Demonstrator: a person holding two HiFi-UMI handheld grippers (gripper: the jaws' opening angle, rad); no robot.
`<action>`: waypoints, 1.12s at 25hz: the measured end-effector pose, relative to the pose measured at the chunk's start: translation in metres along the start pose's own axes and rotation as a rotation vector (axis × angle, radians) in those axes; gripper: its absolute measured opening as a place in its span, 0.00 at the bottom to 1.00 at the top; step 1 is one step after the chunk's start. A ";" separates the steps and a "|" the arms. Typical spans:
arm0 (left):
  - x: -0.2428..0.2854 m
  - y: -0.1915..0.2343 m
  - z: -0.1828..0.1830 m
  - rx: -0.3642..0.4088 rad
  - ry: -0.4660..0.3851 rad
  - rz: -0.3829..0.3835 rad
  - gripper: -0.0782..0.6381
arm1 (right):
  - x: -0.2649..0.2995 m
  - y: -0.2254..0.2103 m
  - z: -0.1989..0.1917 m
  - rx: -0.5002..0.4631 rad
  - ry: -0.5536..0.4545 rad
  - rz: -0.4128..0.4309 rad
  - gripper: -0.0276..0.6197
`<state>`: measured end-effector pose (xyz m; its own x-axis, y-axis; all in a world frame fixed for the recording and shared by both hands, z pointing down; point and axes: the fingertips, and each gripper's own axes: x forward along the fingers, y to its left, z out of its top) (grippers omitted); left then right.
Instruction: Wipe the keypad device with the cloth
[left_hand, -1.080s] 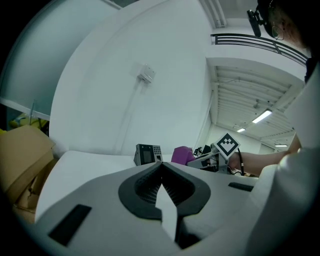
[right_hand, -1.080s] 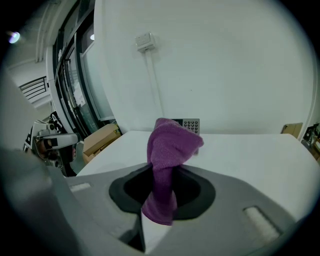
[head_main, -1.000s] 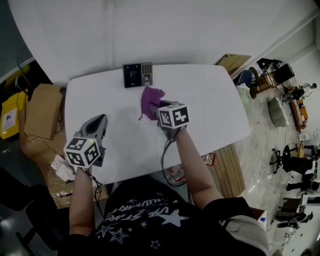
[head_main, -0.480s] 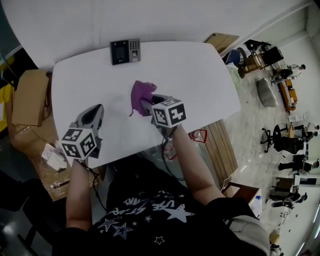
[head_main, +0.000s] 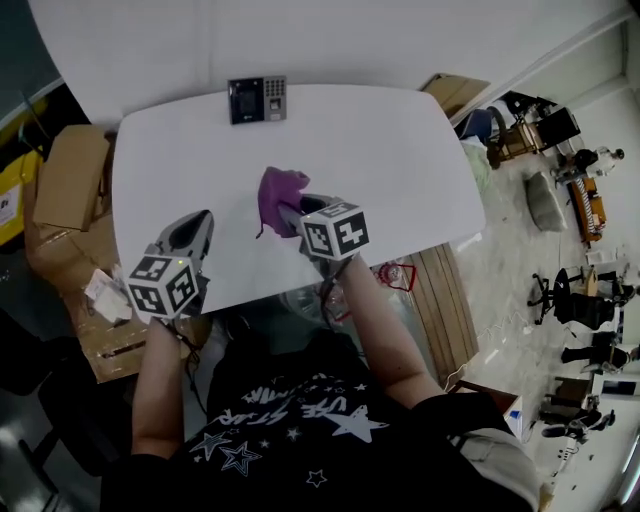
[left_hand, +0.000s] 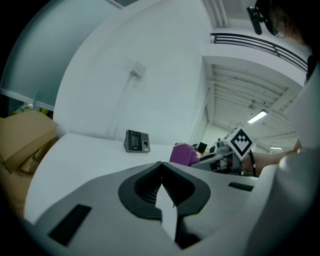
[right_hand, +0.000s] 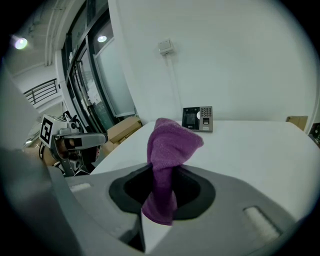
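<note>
The dark keypad device (head_main: 257, 99) stands at the far edge of the white table (head_main: 390, 160); it also shows in the left gripper view as keypad device (left_hand: 136, 141) and in the right gripper view as keypad device (right_hand: 198, 119). My right gripper (head_main: 289, 211) is shut on a purple cloth (head_main: 277, 197), held above the table's middle; the cloth (right_hand: 167, 158) sticks up between its jaws. My left gripper (head_main: 193, 233) hovers at the near left, shut with nothing in it, well apart from the device.
Cardboard boxes (head_main: 62, 190) stand on the floor left of the table. A wooden panel (head_main: 447, 305) leans at the right side, with chairs and gear (head_main: 575, 300) farther right.
The view has shifted, so the table and device sit a little differently in frame. Both grippers keep their places relative to the table; the cloth stays held.
</note>
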<state>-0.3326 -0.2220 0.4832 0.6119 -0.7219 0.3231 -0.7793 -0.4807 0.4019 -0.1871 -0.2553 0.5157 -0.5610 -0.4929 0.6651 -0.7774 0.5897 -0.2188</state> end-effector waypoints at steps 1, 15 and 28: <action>-0.001 -0.003 -0.001 -0.002 -0.005 0.014 0.12 | -0.001 0.001 -0.001 -0.010 0.001 0.014 0.19; 0.011 -0.077 -0.015 -0.046 -0.085 0.192 0.12 | -0.045 -0.033 -0.015 -0.104 -0.023 0.178 0.19; 0.027 -0.153 -0.036 -0.021 -0.152 0.289 0.12 | -0.093 -0.065 -0.046 -0.174 -0.056 0.280 0.19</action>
<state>-0.1915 -0.1503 0.4614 0.3379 -0.8937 0.2953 -0.9138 -0.2363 0.3303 -0.0713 -0.2180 0.5006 -0.7644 -0.3275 0.5554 -0.5333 0.8053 -0.2590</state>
